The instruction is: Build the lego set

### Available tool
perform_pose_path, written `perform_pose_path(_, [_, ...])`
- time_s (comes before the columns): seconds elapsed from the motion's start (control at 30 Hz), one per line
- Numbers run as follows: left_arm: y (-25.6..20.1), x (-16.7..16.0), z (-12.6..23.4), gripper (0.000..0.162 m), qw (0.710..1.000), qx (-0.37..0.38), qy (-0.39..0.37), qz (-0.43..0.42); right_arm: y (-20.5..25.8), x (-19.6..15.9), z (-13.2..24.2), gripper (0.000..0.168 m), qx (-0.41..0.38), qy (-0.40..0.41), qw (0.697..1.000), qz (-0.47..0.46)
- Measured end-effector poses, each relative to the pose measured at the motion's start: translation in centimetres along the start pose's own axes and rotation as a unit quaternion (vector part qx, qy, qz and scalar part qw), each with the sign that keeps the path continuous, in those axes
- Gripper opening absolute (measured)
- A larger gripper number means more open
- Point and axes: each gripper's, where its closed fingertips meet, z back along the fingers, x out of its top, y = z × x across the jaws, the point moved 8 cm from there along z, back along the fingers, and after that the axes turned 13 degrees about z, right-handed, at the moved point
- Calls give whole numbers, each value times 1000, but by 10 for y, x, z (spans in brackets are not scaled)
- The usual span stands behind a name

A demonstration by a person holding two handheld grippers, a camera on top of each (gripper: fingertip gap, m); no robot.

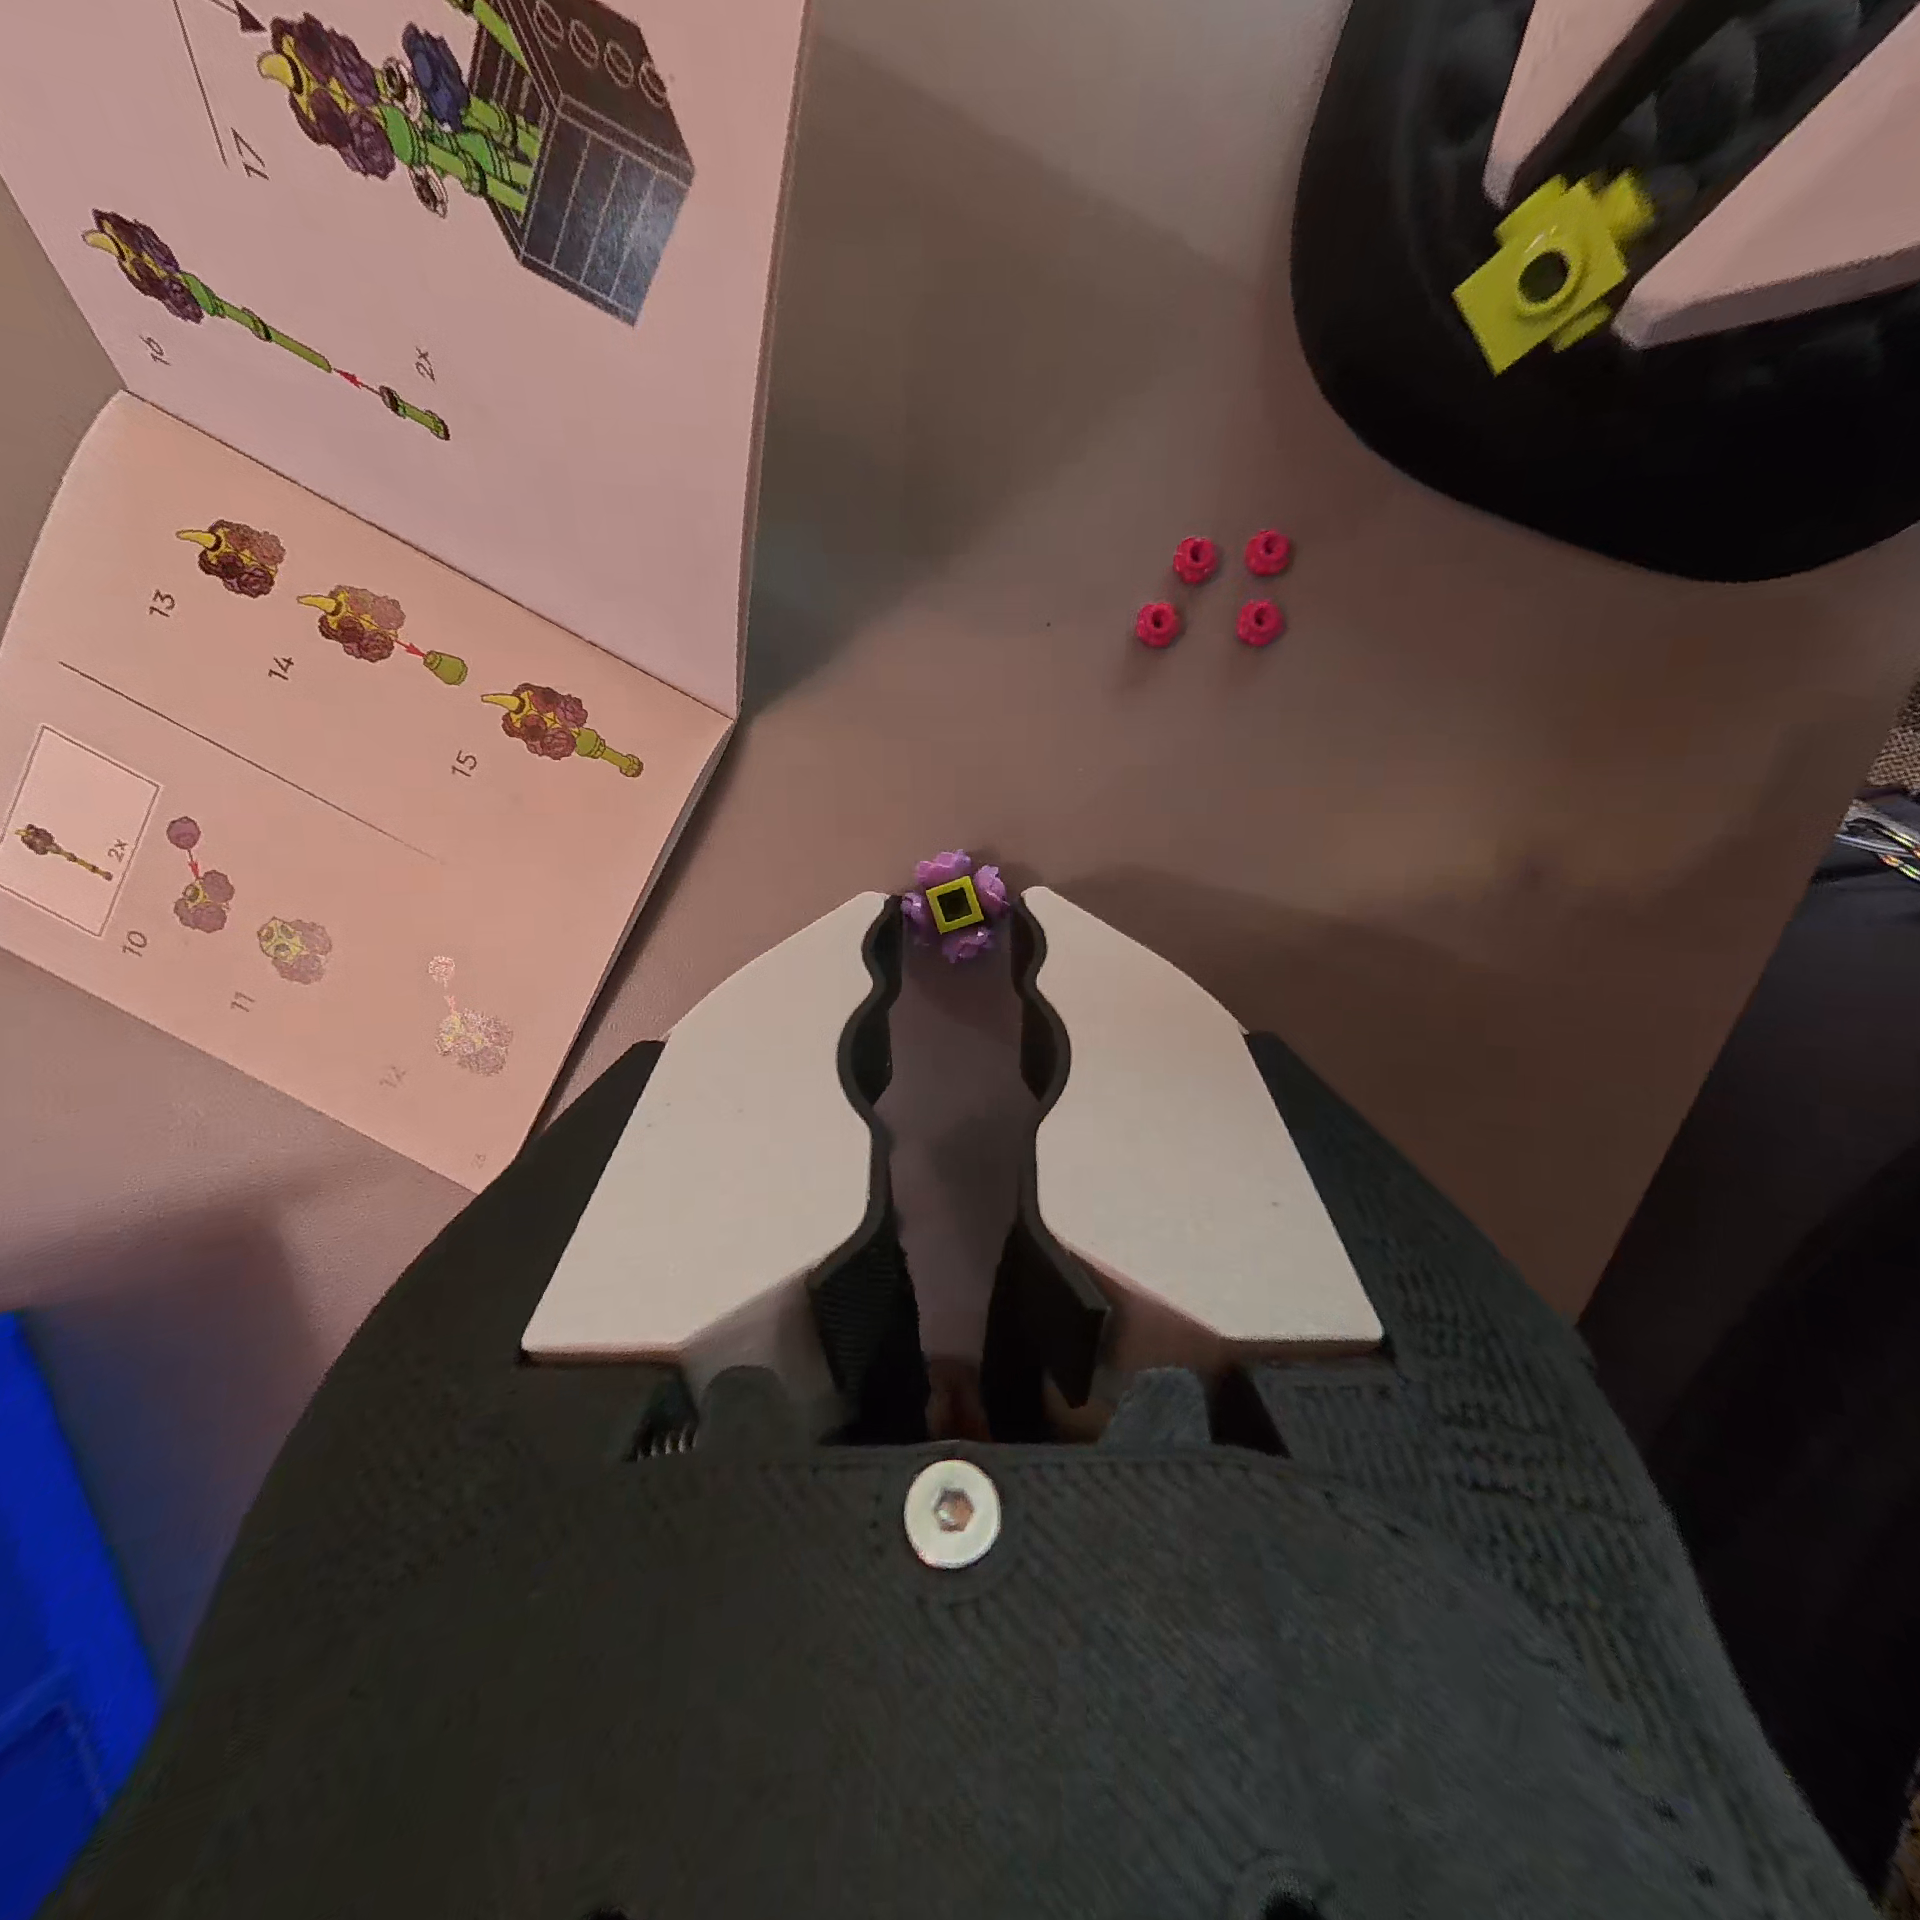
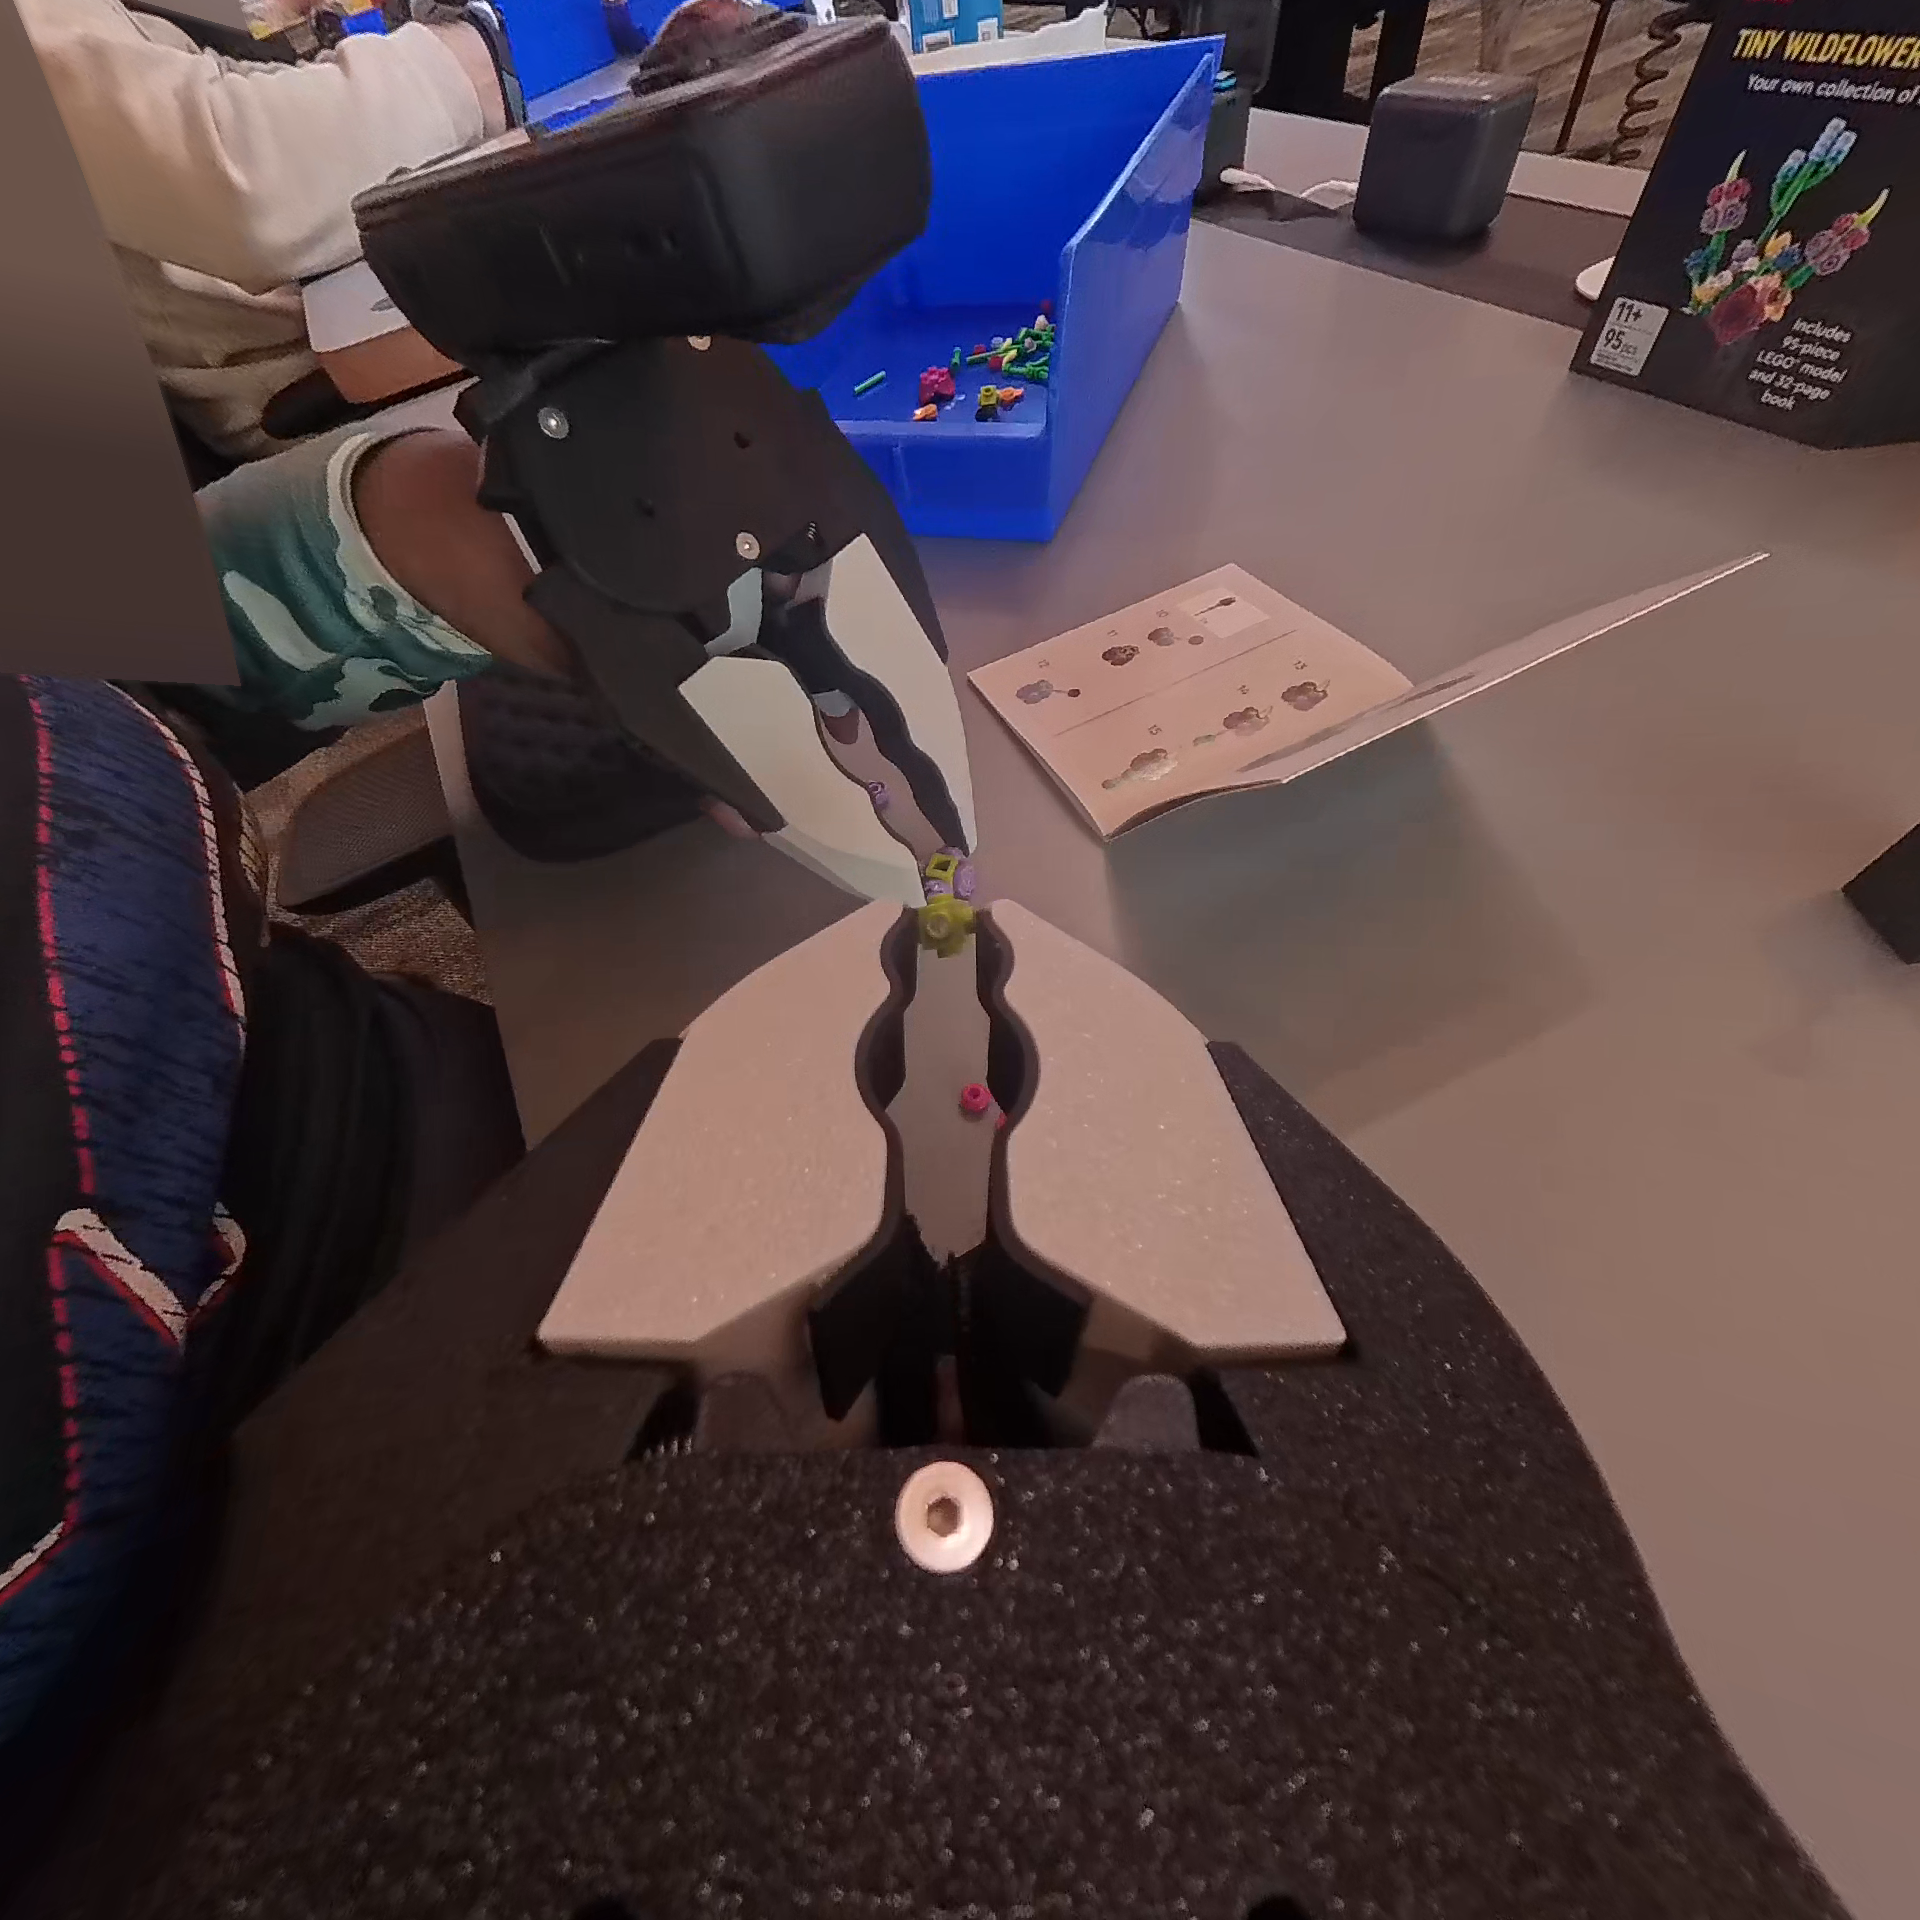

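Table (image 2: 1455, 935), grey, with blue bin (image 2: 1039, 260)

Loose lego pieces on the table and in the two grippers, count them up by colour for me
Red round pieces on the table: 4
Purple flower cluster in the left gripper: 1
Lime green piece in the right gripper: 1
Total: 6

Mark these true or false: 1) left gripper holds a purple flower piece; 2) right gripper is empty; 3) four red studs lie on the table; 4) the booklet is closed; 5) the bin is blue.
1) Left gripper holds a purple flower piece: true.
2) Right gripper is empty: false, its jaws grip a lime piece.
3) Four red studs lie on the table: true.
4) Booklet closed: false, it lies open.
5) Bin is blue: true.
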Motion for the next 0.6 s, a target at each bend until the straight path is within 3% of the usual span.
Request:
perform_pose_path(0.17, [2, -1, 1, 19, 1000, -12, -22, -3, 0, 1, 0, 11, 11, -18, 1000, -12])
perform_pose_path(0.23, [1, 1, 7, 19, 996, -49, -79, 11, 0, 3, 1, 11, 17, -38, 999, -25])
perform_pose_path(0.3, [1, 7, 22, 19, 976, -112, -185, 30, -2, 6, 3, 11, 20, -73, 996, -42])
perform_pose_path(0.37, [1, 11, 42, 19, 927, -201, -313, 51, -3, 12, 5, 11, 30, -133, 988, -69])
perform_pose_path(0.5, [0, 7, 67, 19, 784, -365, -489, 111, 0, 25, 2, 10, 72, -253, 955, -136])
perform_pose_path(0.6, [0, -2, 66, 18, 745, -389, -529, 116, 7, 30, -6, 11, 91, -294, 939, -152])
